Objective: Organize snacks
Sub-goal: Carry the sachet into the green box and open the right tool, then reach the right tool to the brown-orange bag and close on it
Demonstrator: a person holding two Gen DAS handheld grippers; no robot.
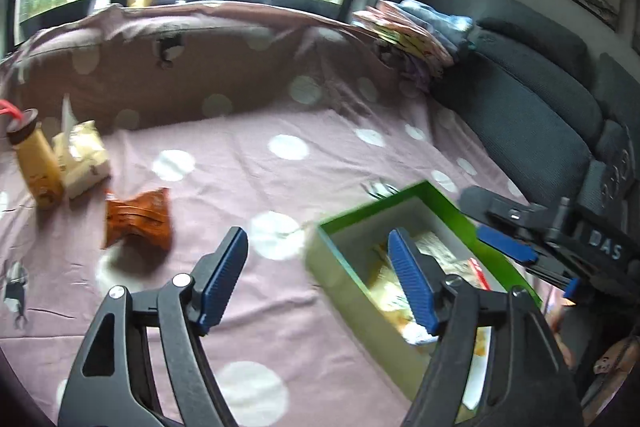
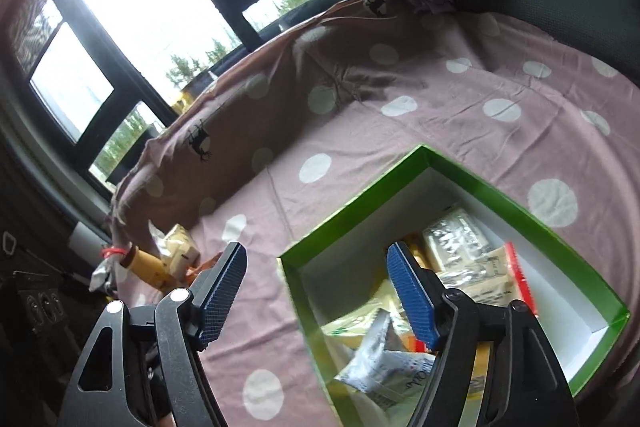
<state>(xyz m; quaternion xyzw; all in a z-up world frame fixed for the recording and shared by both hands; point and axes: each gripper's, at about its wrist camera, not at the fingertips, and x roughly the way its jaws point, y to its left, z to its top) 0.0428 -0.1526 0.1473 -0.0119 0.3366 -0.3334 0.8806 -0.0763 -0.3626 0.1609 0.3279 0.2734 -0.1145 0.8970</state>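
A green box [image 1: 340,223] with white inner walls sits on the pink dotted sheet and holds several snack packets [image 2: 460,239]. It also shows in the right wrist view [image 2: 352,203]. My left gripper [image 1: 318,247] is open and empty above the sheet at the box's left edge. My right gripper [image 2: 316,259] is open and empty over the box's near corner; it shows in the left wrist view [image 1: 520,247] beside the box. An orange snack bag [image 1: 138,219], a pale yellow packet [image 1: 82,155] and a tan bottle [image 1: 36,163] lie on the sheet to the left.
The pink dotted sheet [image 1: 280,147] covers a couch seat and backrest. Folded cloths [image 1: 416,27] are stacked at the back right. Dark grey couch cushions [image 1: 540,99] run along the right. Windows stand behind.
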